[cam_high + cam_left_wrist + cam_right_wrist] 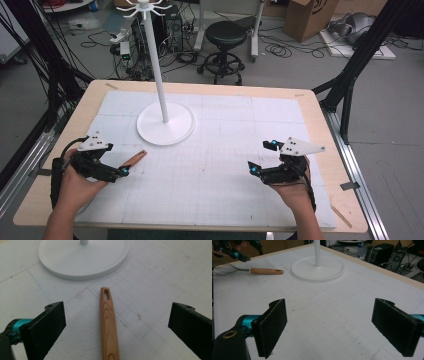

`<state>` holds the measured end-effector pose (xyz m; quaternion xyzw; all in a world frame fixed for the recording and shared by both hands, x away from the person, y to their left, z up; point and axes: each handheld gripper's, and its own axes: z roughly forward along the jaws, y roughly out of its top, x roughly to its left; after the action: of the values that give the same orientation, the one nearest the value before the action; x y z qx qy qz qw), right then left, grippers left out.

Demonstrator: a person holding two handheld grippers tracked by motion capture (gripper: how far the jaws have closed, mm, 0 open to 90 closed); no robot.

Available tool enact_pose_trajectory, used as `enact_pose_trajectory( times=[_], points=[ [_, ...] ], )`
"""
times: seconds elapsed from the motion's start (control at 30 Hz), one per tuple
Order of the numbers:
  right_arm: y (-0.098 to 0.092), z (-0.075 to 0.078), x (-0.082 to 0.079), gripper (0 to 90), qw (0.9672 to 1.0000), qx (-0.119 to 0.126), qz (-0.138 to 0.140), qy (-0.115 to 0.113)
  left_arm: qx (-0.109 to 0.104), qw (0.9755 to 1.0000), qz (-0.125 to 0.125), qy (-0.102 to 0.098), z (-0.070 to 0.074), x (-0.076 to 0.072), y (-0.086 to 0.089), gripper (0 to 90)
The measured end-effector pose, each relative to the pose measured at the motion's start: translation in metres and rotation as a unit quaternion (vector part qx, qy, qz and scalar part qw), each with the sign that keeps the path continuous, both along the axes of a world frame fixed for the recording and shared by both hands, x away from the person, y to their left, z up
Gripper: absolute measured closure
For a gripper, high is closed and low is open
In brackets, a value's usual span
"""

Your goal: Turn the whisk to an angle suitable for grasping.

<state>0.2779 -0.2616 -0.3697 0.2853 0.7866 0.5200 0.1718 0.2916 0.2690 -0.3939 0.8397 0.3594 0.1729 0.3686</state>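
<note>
A whisk lies on the white mat at the left, its wooden handle (134, 159) pointing toward the white stand's round base (166, 125). My left gripper (117, 160) is open, low over the mat. In the left gripper view its jaws stand wide on either side of the handle (108, 325) without touching it. The handle's slotted end faces the base (82, 257). My right gripper (260, 156) is open at the right with nothing between its jaws. In the right gripper view (334, 325) the whisk's wires (227, 268) and handle (265, 271) lie far left.
The stand's thin pole (159, 70) rises from the base to white hooks at the top. The mat (210, 165) covers most of the wooden table (325, 130). A thin wooden stick (341, 215) lies near the front right corner. Beyond the table are a black stool (226, 35) and floor cables.
</note>
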Motion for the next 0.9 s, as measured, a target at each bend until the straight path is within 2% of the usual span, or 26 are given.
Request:
enact_pose_trajectory(
  times=[0.03, 0.07, 0.1, 0.13, 0.17, 0.2, 0.23, 0.27, 0.4, 0.57, 0.63, 0.67, 0.77, 0.8, 0.9],
  points=[
    [0.000, 0.000, 0.000, 11.9, 1.0000, 0.000, 0.000, 0.000, 0.000, 1.0000, 0.000, 0.000, 0.000, 0.000, 0.000, 1.8],
    [0.001, -0.001, 0.000, 11.9, 1.0000, -0.003, 0.000, 0.001, 0.021, 0.9997, 0.008, 0.007, -0.003, 0.001, -0.003, 1.9],
    [0.001, -0.001, 0.000, 11.9, 1.0000, -0.005, 0.000, -0.001, 0.021, 0.9997, 0.008, 0.007, -0.003, 0.001, -0.003, 2.3],
    [0.001, -0.001, 0.000, 11.9, 1.0000, -0.005, 0.000, -0.001, 0.032, 0.9994, 0.005, 0.016, -0.005, 0.002, -0.004, 5.1],
    [0.001, -0.001, 0.000, 11.9, 1.0000, -0.004, 0.001, -0.001, 0.032, 0.9994, 0.005, 0.016, -0.005, 0.002, -0.004, 10.5],
    [0.001, -0.001, 0.000, 11.9, 1.0000, -0.004, 0.001, -0.001, 0.037, 0.9991, -0.001, 0.021, -0.006, 0.003, -0.005, 10.5],
    [0.001, -0.001, 0.000, 11.9, 1.0000, -0.005, 0.001, -0.001, 0.045, 0.9985, -0.005, 0.031, -0.009, 0.004, -0.007, 19.2],
    [0.001, -0.001, 0.000, 11.9, 1.0000, -0.005, 0.001, -0.001, 0.045, 0.9985, -0.005, 0.031, -0.009, 0.004, -0.007, 20.6],
    [0.001, -0.002, 0.001, 11.9, 1.0000, -0.006, 0.001, 0.001, 0.070, 0.9964, 0.001, 0.049, -0.015, 0.007, -0.008, 24.2],
    [0.002, -0.002, 0.001, 11.9, 0.9999, -0.010, 0.001, 0.003, 0.074, 0.9956, 0.013, 0.057, -0.016, 0.008, -0.005, 29.4],
    [0.003, -0.002, 0.001, 12.0, 0.9999, -0.011, 0.002, 0.002, 0.080, 0.9948, 0.016, 0.061, -0.017, 0.008, -0.002, 36.3],
    [0.003, -0.002, 0.001, 12.0, 0.9999, -0.011, 0.002, 0.002, 0.080, 0.9945, 0.019, 0.066, -0.018, 0.008, -0.002, 36.3],
    [0.003, -0.003, 0.001, 12.0, 0.9999, -0.011, 0.001, 0.005, 0.098, 0.9913, 0.023, 0.085, -0.022, 0.009, -0.001, 43.4],
    [0.003, -0.003, 0.001, 12.0, 0.9999, -0.011, 0.001, 0.005, 0.098, 0.9913, 0.023, 0.085, -0.022, 0.009, -0.001, 44.7],
    [0.003, -0.003, 0.001, 12.0, 0.9999, -0.012, 0.002, 0.003, 0.109, 0.9891, 0.023, 0.096, -0.025, 0.010, -0.003, 47.4]
  ],
)
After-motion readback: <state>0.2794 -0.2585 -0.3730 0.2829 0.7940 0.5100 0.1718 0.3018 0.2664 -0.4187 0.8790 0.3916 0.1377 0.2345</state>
